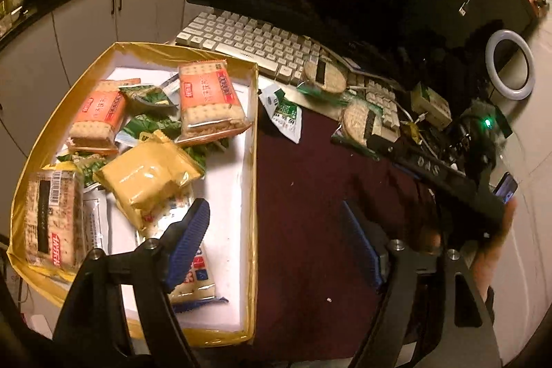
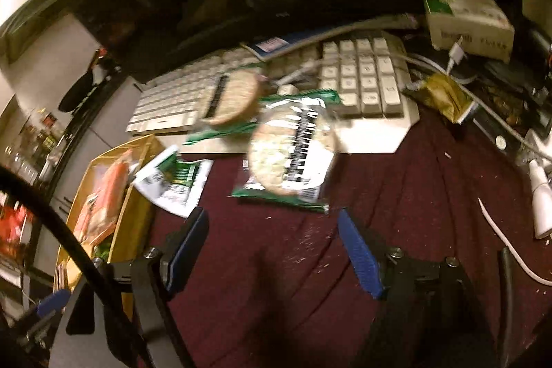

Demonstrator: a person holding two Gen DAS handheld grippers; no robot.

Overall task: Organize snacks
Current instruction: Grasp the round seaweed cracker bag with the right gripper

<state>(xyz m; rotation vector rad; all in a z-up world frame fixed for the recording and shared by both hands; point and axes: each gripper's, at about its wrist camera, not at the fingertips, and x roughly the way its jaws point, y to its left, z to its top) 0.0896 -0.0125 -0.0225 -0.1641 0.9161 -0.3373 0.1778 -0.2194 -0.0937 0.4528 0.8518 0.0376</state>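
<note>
- The left gripper (image 1: 276,230) stands wide apart with nothing between its blue pads; its left finger (image 1: 188,240) hangs over the gold-rimmed box (image 1: 253,195), the right one over the dark red cloth (image 1: 310,195).
- Ahead and to its left, the box holds orange cracker packs (image 1: 210,99), a yellow pack (image 1: 148,178) and green sachets.
- The right gripper (image 2: 276,250) is also spread wide and empty above the cloth.
- Just ahead of it lies a round cracker pack (image 2: 289,157), with another (image 2: 234,99) beyond on the keyboard (image 2: 362,75).

My left gripper (image 1: 276,247) and right gripper (image 2: 274,250): black angular frames, ribbed blue finger pads (image 2: 358,254), silver screws (image 1: 396,244), black cable (image 2: 69,230).
</note>
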